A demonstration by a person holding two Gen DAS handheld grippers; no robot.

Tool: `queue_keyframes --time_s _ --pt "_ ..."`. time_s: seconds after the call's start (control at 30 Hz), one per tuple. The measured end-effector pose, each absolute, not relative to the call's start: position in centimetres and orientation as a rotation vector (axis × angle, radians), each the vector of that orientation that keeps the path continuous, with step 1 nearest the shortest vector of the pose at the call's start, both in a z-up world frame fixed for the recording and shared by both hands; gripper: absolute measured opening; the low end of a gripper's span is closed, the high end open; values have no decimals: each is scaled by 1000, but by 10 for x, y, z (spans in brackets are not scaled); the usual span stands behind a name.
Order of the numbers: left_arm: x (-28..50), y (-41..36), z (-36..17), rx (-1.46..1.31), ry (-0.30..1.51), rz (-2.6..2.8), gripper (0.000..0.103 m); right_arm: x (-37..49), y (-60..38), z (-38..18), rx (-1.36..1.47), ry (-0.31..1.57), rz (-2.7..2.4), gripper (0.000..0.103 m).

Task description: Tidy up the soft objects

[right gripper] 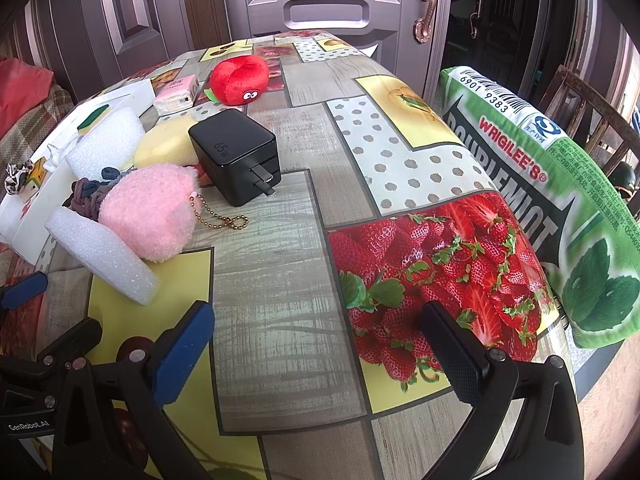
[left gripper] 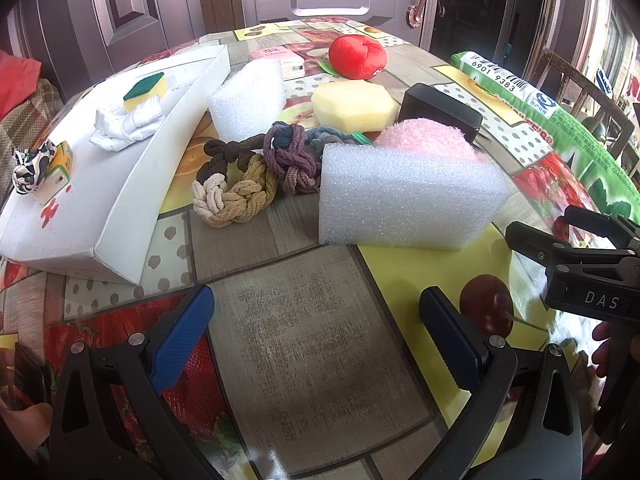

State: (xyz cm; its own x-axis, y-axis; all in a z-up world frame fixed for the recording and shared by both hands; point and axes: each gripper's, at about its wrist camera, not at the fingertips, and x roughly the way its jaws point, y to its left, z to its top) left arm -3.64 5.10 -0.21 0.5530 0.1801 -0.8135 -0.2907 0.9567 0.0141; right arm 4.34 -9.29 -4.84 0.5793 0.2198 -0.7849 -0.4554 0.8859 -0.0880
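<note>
both claws (left gripper: pixel 316 332) (right gripper: pixel 318 344) gape wide, empty; foam block (left gripper: pixel 404 196) half hides pink plush (left gripper: pixel 424 136)

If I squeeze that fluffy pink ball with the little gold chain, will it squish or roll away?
The fluffy pink ball would probably squish: its surface looks like soft plush. It likely weighs little. It might roll a bit, being rounded, though it is wedged against the white foam block, and its bead chain trails loosely on the table.
</note>
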Motion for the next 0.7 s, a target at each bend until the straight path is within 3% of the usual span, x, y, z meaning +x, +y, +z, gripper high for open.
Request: queue_keyframes --time_s 0.43,0.7 --pt "-37 51 -2 -127 945 279 103 52 -127 -15 -163 780 466 103" --pt "-37 53 -2 -126 945 279 103 44 -84 19 -318 676 591 103"
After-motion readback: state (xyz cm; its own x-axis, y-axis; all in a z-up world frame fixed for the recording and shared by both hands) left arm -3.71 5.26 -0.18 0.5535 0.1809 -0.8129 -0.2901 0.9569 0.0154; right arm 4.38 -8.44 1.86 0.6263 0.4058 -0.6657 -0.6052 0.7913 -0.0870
